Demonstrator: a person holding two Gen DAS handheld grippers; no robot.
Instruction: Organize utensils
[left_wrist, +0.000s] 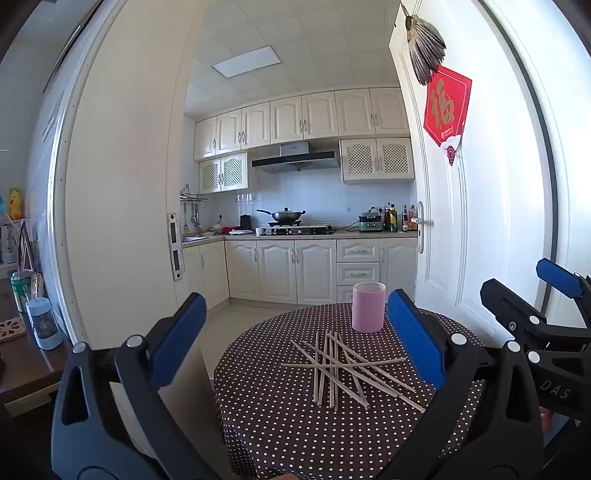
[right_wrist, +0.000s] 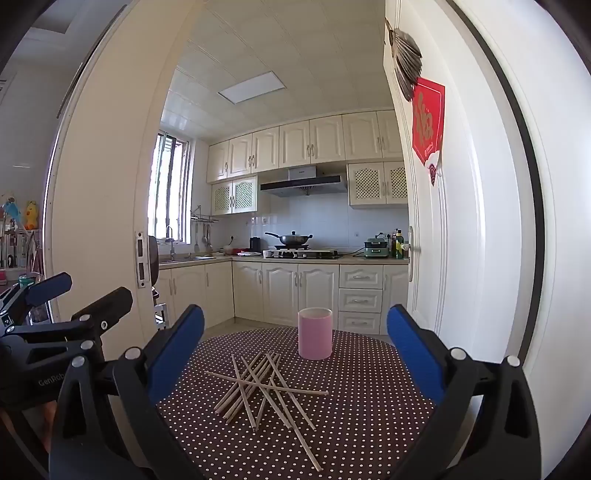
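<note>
Several wooden chopsticks (left_wrist: 340, 369) lie in a crossed heap on a round table with a brown polka-dot cloth (left_wrist: 280, 424). A pink cylindrical cup (left_wrist: 368, 307) stands upright just behind the heap. The heap (right_wrist: 264, 391) and the cup (right_wrist: 315, 333) also show in the right wrist view. My left gripper (left_wrist: 295, 339) is open and empty, held above the table's near side. My right gripper (right_wrist: 295, 350) is open and empty, also above the near side. The right gripper's fingers (left_wrist: 557, 275) show at the right of the left wrist view.
An open white door (left_wrist: 472, 184) stands to the right of the table (right_wrist: 369, 406). A white door frame (left_wrist: 122, 221) stands to the left. A kitchen with cabinets and a stove (left_wrist: 295, 229) lies beyond. A side table with bottles (left_wrist: 40, 325) is at the far left.
</note>
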